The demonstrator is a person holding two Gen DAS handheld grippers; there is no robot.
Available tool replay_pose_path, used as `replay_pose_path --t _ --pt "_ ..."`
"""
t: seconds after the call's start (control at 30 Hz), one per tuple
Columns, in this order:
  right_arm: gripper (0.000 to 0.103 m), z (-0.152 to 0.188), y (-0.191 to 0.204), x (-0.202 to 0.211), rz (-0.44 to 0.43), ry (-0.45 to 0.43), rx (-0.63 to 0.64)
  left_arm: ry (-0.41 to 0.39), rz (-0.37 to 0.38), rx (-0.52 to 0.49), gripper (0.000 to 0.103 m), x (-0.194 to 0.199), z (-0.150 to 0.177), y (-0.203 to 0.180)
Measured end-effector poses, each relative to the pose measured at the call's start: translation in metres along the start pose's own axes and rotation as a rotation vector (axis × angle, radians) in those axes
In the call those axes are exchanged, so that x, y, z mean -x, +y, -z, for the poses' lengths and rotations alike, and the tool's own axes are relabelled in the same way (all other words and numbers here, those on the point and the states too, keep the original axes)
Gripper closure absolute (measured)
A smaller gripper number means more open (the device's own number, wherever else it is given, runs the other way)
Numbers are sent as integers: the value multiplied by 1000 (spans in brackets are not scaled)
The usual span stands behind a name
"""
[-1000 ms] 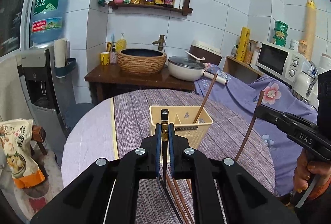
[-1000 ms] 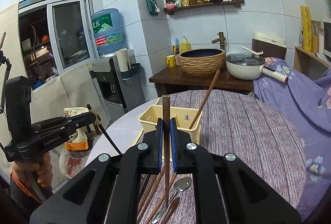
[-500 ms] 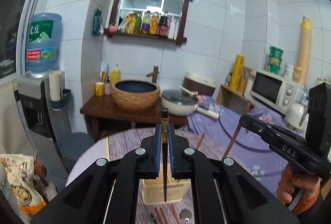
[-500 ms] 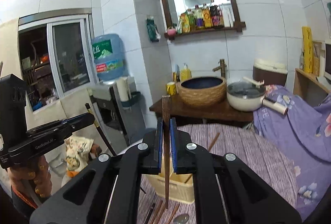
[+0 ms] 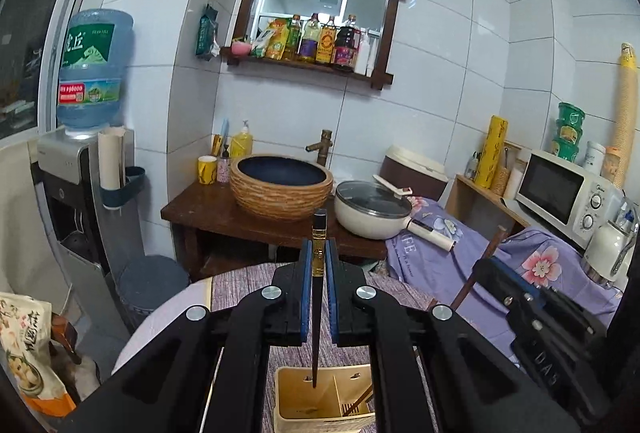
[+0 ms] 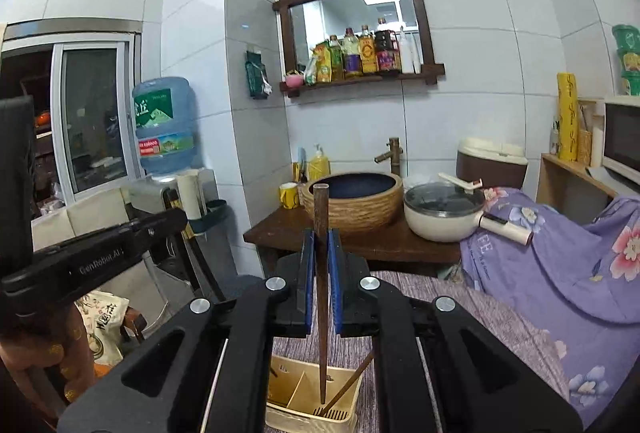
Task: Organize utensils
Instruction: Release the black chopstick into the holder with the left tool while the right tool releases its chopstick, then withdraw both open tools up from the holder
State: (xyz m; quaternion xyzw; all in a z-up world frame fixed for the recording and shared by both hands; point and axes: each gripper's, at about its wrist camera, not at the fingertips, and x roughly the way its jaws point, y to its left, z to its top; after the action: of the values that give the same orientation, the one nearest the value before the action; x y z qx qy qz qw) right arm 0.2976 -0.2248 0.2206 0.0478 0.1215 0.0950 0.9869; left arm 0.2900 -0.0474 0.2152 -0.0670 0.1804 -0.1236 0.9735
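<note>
Both chopsticks, low by the yellow holder (image 5: 324, 399) a second ago, now hang above it, so the drop looks close. The left gripper (image 5: 319, 275) pinches a dark chopstick (image 5: 316, 329), tip over the holder's left compartment, which looks nearly empty. The right gripper (image 6: 320, 273) pinches a brown chopstick (image 6: 321, 297) above the holder's right compartment, where one chopstick (image 6: 348, 383) leans.
</note>
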Motion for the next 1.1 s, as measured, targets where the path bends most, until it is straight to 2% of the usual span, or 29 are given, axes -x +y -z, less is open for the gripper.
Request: replay_pose_path --t 0.27,0.53,0.77,0.87,0.93,1.0,1.07,1.1 --pt "95 50 -9 -30 10 96 -22 101 -12 -4 96 -30 41 10" --pt "95 75 -11 -43 12 147 -26 186 -23 16 96 -53 69 23" --pt "95 82 -18 -44 17 148 -42 205 -43 16 96 -61 79 28" --pt "95 83 -19 -43 23 145 -41 204 -30 25 96 -60 79 28" --pt "95 83 -20 -42 39 143 -44 201 -23 25 85 -59 79 28" --pt "88 83 -22 -41 38 141 -48 180 -27 29 58 -54 78 28" --pt "64 83 -25 -37 41 126 -52 156 -22 38 54 -47 77 28" --pt "61 83 -27 -34 36 112 -58 150 -19 35 54 -43 76 28"
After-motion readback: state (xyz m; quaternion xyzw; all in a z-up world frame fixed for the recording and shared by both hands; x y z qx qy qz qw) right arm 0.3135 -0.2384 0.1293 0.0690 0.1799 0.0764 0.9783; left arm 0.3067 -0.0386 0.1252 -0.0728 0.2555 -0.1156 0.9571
